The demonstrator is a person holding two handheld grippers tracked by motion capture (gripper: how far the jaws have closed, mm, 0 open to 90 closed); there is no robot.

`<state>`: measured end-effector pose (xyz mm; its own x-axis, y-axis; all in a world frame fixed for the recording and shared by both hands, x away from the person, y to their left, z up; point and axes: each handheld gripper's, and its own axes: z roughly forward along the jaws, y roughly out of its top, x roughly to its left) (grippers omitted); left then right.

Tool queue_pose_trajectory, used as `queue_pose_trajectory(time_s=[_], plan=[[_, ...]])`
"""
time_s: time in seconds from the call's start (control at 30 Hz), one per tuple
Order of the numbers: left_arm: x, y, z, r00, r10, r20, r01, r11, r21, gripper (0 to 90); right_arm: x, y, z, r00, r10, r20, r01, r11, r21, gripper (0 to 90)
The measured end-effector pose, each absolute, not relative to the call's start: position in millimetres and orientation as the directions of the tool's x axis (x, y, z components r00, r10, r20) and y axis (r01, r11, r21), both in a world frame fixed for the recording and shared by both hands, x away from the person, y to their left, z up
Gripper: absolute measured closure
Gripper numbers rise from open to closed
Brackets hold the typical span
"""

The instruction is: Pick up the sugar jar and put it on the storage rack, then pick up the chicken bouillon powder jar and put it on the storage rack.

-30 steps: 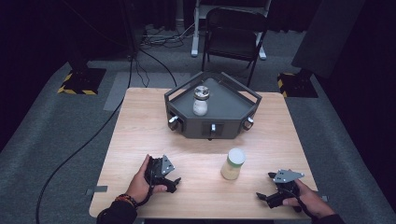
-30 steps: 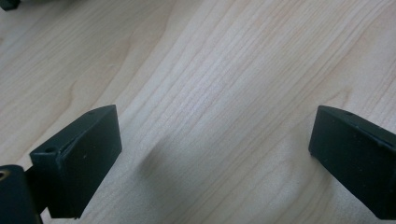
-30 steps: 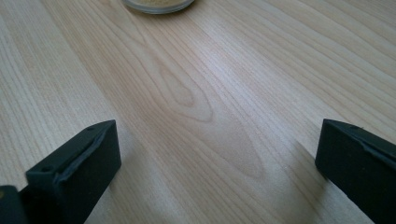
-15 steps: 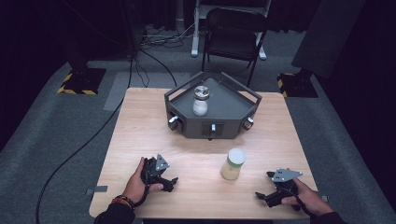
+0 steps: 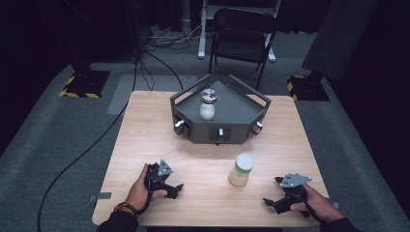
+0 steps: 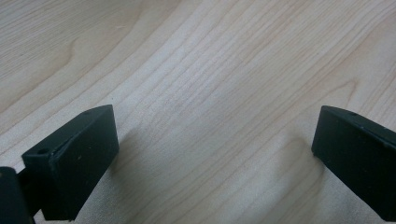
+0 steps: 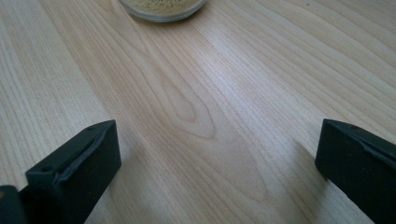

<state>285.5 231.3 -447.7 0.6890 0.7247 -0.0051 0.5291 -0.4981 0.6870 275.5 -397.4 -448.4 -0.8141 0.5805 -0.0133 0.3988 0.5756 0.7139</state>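
A jar with yellowish contents and a pale lid (image 5: 241,169) stands on the wooden table (image 5: 145,130) near its front, between my two grippers. Its base (image 7: 161,9) sits at the top of the right gripper view, some way ahead of the jaws. My left gripper (image 5: 175,189) rests on the table at the front left, held by a hand, open with bare wood between its jaws (image 6: 212,154). At the front right my right gripper (image 5: 270,199) is also open and holds nothing (image 7: 215,158). A second jar with a metal lid (image 5: 208,104) stands on a dark tray.
The dark angular tray (image 5: 241,113) with knobs along its front wall sits at the table's far middle. A black chair (image 5: 244,36) stands behind the table. Cables run over the grey floor at the left.
My left hand has shifted slightly with its gripper near the front left. The right gripper and both jars have stayed put.
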Motion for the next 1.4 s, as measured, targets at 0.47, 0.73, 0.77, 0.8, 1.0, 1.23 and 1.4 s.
queue_pose_trajectory(time_s=[0.47,0.73,0.77,0.8,1.0,1.23,1.4], plan=[[286.8,231.8,-447.9,0.694,0.720,-0.006,0.526,-0.500,0.688,0.0,274.7,-397.1,-448.5,-0.812,0.584,-0.013,0.401,0.574,0.714,0.0],[286.9,231.9,-447.9,0.694,0.720,-0.007,0.526,-0.501,0.687,0.0,273.4,-396.7,-448.6,-0.808,0.589,-0.015,0.403,0.571,0.715,0.0],[286.7,231.7,-447.6,0.694,0.720,-0.005,0.526,-0.502,0.686,0.1,273.4,-396.7,-448.6,-0.808,0.589,-0.015,0.403,0.571,0.715,0.0],[286.5,231.6,-447.6,0.694,0.720,-0.005,0.526,-0.502,0.687,0.2,273.3,-396.7,-448.6,-0.808,0.589,-0.015,0.403,0.571,0.715,0.0],[286.9,231.6,-447.7,0.694,0.720,-0.006,0.527,-0.501,0.687,0.1,270.5,-395.0,-447.6,-0.804,0.594,-0.025,0.402,0.574,0.713,0.2],[286.8,231.5,-447.7,0.694,0.720,-0.005,0.525,-0.502,0.687,0.1,265.4,-397.2,-445.1,-0.777,0.630,-0.018,0.405,0.522,0.751,1.6],[287.0,231.4,-447.8,0.694,0.720,-0.006,0.525,-0.501,0.688,0.0,261.3,-395.0,-443.2,-0.769,0.639,-0.011,0.404,0.499,0.767,1.6]])
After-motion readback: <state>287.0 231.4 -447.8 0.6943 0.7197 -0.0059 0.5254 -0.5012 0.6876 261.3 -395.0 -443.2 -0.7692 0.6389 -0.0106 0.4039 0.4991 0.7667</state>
